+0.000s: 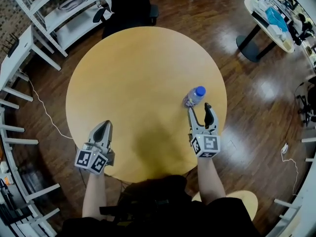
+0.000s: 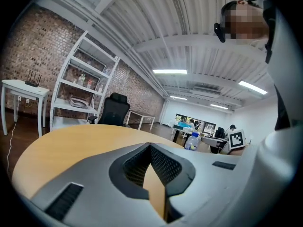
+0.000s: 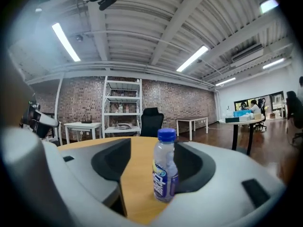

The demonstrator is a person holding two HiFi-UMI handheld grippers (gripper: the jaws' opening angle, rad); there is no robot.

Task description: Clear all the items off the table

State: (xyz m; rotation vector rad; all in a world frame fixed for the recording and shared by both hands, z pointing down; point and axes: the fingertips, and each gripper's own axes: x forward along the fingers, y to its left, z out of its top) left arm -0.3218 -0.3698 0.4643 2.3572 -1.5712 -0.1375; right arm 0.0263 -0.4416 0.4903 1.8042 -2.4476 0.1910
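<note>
A small clear bottle point(image 1: 194, 97) with a blue cap and a blue label stands upright on the right side of the round wooden table point(image 1: 138, 73). My right gripper point(image 1: 199, 108) is open just behind it. In the right gripper view the bottle point(image 3: 165, 171) stands between the jaws, close to the right one, with a gap on its left side. At the table's near left edge my left gripper point(image 1: 103, 127) is shut, with nothing in it. The left gripper view shows its jaws closed together point(image 2: 150, 148) over the tabletop point(image 2: 71, 141), with the bottle point(image 2: 192, 141) far off at the right.
A white shelf unit point(image 1: 64, 9) and a black office chair point(image 1: 131, 4) stand beyond the table. A white side table point(image 1: 15, 48) is at the left. Another table point(image 1: 266, 23) with items is at the top right. A wooden stool point(image 1: 247, 199) is beside the person.
</note>
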